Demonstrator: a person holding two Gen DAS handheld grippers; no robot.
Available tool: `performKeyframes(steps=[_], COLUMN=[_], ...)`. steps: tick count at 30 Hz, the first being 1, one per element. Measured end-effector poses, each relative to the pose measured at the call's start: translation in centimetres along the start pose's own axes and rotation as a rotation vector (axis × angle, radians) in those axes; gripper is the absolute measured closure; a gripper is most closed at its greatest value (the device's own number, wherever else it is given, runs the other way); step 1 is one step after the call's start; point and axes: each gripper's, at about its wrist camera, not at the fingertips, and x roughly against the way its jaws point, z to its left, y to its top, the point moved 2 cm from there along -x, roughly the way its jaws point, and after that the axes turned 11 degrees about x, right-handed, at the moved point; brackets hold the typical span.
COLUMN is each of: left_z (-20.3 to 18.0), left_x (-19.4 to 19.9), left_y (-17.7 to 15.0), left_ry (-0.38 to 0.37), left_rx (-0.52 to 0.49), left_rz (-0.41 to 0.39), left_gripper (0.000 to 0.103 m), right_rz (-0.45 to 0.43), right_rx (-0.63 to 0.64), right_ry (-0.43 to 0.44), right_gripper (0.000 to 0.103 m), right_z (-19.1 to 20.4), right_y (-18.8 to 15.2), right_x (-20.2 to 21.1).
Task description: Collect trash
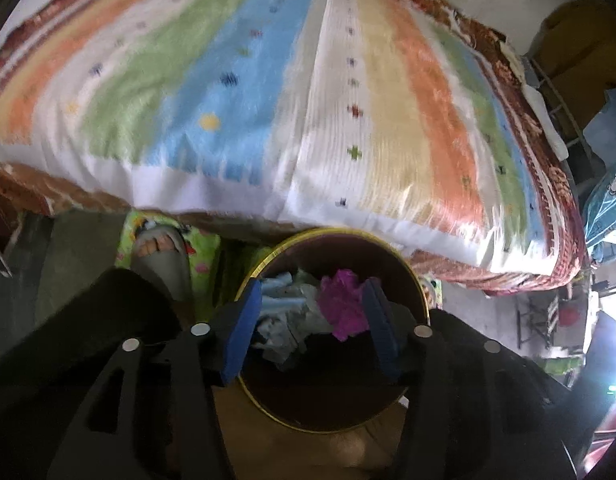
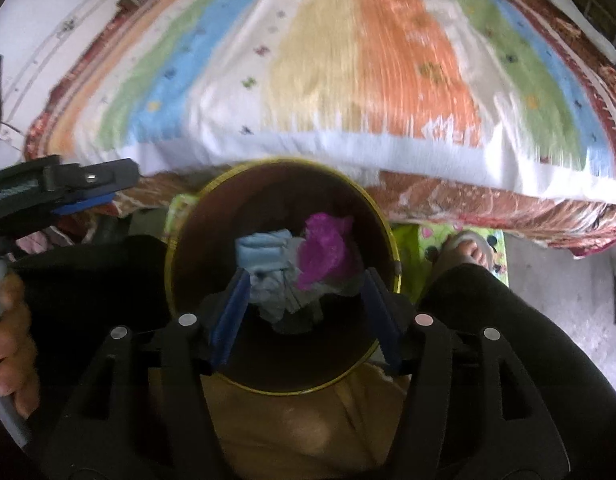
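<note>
Both grippers point steeply down into the round bin, which stands on the floor just beside the edge of the bed with the striped blanket. The left gripper has its 2 blue jaws standing apart, and nothing is pressed between them; the right gripper is the same, its jaws apart and empty. The trash is already inside the bin: a crumpled purple piece, a light blue piece next to it, and some grey scraps under them. This pile lies directly below both grippers, deeper in the bin, not touching the pads as far as I can see. No piece has a clear long axis. No other trash shows on the blanket in these views, so the next move probably means turning away from the bin to search; neither hand looks nearer.
</note>
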Motion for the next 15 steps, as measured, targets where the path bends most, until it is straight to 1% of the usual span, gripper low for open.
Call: performKeyframes(steps=[2, 3, 5, 7, 9, 11, 15], left_z=[-0.4, -0.6, -1.0, -1.2, -1.5, -1.8, -1.7], left_x=[1.1, 1.4, 2.2, 2.7, 3.3, 4.0, 5.1], left_y=[-0.2, -0.4, -1.0, -1.5, -1.9, -2.4, -3.8], left_ry=[-0.012, -0.015, -0.02, -0.028, -0.041, -0.063, -0.032], left_rx=[-0.039, -0.057, -0.097, -0.125, -0.152, -0.184, -0.244], left_rz=[-0.028, -0.034, -0.049, -0.059, -0.069, -0.084, -0.141], left_gripper=[0.042, 0.04, 0.037, 0.035, 0.031, 0.029, 0.028], right_rz=[-0.046, -0.071, -0.093, -0.107, -0.132, -0.154, -0.216], right_rx=[0.014, 0.019, 0.02, 0.03, 0.057, 0.069, 0.078], right_ry=[0.012, 0.009, 0.017, 0.004, -0.015, -0.009, -0.027], right_gripper=[0.038, 0.038, 0.038, 0.038, 0.034, 0.031, 0.023], right_z=[0.2, 0.3, 0.1, -0.2, -0.1, 0.0, 0.2], right_y=[0.2, 0.3, 0.4, 0.4, 0.2, -0.1, -1.3], right_x=[1.4, 2.2, 3.1, 3.9, 5.0, 5.7, 7.5])
